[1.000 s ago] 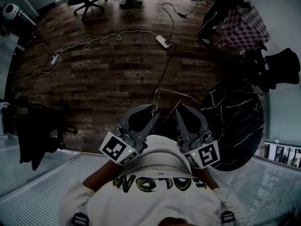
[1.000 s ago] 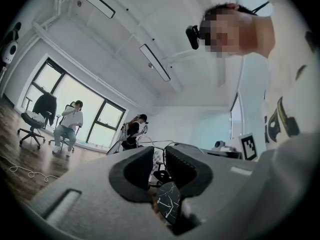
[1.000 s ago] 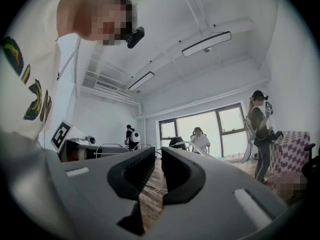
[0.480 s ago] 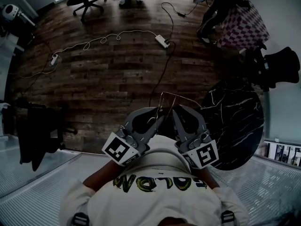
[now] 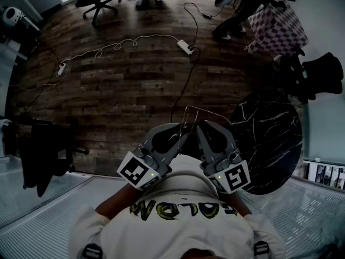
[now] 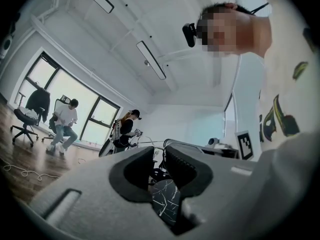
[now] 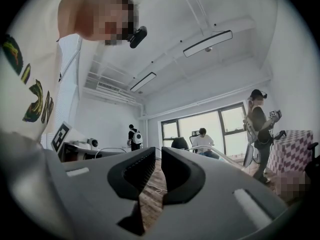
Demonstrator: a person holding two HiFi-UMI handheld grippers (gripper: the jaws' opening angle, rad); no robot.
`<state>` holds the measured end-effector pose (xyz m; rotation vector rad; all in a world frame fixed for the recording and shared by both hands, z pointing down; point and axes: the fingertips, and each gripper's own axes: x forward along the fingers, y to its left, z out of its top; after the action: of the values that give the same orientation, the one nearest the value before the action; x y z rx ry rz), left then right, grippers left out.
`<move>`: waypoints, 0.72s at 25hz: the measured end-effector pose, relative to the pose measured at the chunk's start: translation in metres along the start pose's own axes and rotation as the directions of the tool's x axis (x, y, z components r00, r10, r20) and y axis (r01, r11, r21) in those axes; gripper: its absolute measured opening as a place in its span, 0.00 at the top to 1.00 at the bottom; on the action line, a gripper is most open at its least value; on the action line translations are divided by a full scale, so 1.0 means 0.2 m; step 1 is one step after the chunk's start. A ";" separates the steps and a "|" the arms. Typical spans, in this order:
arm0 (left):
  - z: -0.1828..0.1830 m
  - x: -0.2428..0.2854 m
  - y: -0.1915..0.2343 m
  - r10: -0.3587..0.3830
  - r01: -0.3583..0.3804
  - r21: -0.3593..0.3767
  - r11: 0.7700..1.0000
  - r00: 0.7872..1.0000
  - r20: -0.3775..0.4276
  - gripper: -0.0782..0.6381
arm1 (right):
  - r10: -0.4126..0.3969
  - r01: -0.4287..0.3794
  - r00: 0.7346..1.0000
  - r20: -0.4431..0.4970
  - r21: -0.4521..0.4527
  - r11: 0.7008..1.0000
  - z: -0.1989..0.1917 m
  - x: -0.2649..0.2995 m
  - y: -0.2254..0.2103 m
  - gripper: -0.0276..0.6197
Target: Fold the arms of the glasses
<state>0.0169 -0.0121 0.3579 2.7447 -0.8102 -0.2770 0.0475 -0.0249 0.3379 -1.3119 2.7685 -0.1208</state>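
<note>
Just then my left hand-held gripper [image 5: 182,131] and right hand-held gripper [image 5: 198,126], both pinching the glasses [image 5: 207,112], came closer, folding an arm.

white shirt [image 5: 108,225], yellow-green lettering [image 5: 183,208]; grey left claw [image 5: 182,129], right claw [image 5: 197,127].

Yellow lettering [image 5: 183,209] on white shirt [image 5: 161,233], upside down, unreadable

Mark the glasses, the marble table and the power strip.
glasses [image 7: 215,152], right gripper view, on the pale arm.
marble table [image 5: 269,144], head view, bare black top.
power strip [image 5: 186,46], head view, middle of its body.
</note>
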 end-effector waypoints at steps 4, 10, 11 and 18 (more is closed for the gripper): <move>0.01 -0.03 0.06 0.043 -0.043 0.001 0.999 0.999 0.009 0.78 | -0.015 0.015 1.000 0.004 -0.013 1.000 0.00 -0.03 -0.02 0.90; 0.06 -0.09 0.20 0.111 -0.111 0.014 0.994 0.994 0.014 0.78 | -0.067 0.067 0.998 0.002 -0.038 0.997 -0.02 -0.06 -0.13 0.90; 0.06 -0.10 0.21 0.115 -0.115 0.008 0.993 0.993 0.013 0.78 | -0.076 0.076 0.997 -0.003 -0.042 0.996 -0.02 -0.07 -0.15 0.90; 0.09 -0.11 0.23 0.119 -0.119 -0.004 0.993 0.993 0.013 0.78 | -0.120 0.119 0.993 -0.009 -0.066 0.991 -0.01 -0.08 -0.27 0.88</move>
<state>-0.0289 -0.0404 0.3576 2.6815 -0.9717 -0.2721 0.0991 -0.0459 0.3464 -1.4979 2.7253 -0.0460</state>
